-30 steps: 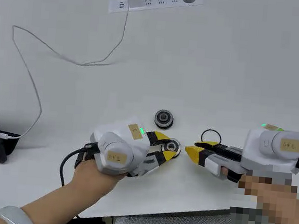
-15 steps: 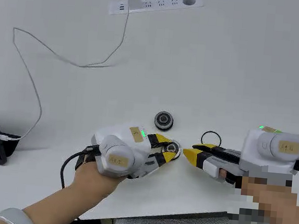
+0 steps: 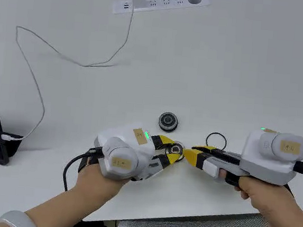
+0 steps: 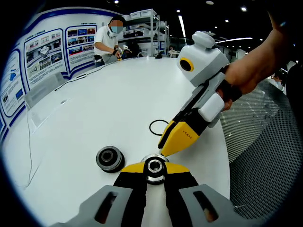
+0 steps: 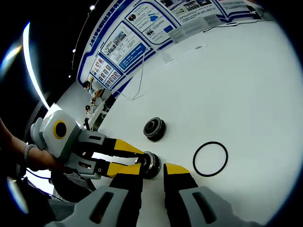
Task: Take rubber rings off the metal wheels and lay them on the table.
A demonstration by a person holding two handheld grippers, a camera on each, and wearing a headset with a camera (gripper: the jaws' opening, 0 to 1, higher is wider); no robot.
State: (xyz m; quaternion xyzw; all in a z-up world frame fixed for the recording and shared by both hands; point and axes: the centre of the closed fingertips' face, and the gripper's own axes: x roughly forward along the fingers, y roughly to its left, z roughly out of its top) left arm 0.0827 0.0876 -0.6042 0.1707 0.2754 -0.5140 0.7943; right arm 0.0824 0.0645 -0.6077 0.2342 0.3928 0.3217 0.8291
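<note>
Wheel (image 4: 155, 166) in play, clamped between the left gripper's (image 3: 169, 150) yellow tips, low at the near side of the white table (image 3: 239, 78). We have the right gripper (image 5: 151, 172) in close, jaws parted, tips either side of the wheel's rim. One thin black ring (image 3: 216, 140) lies flat on the table just beside it, and a second wheel (image 3: 168, 121) sits a little beyond, with a dark outer band. The trouble we see is that smooth round metal in hard tips may spin or squirt out under a sideways tug. Springy rubber could also snap free and roll off the edge. The held wheel's face reads silvery with a dark hub, and we cannot tell whether a ring is on it.
</note>
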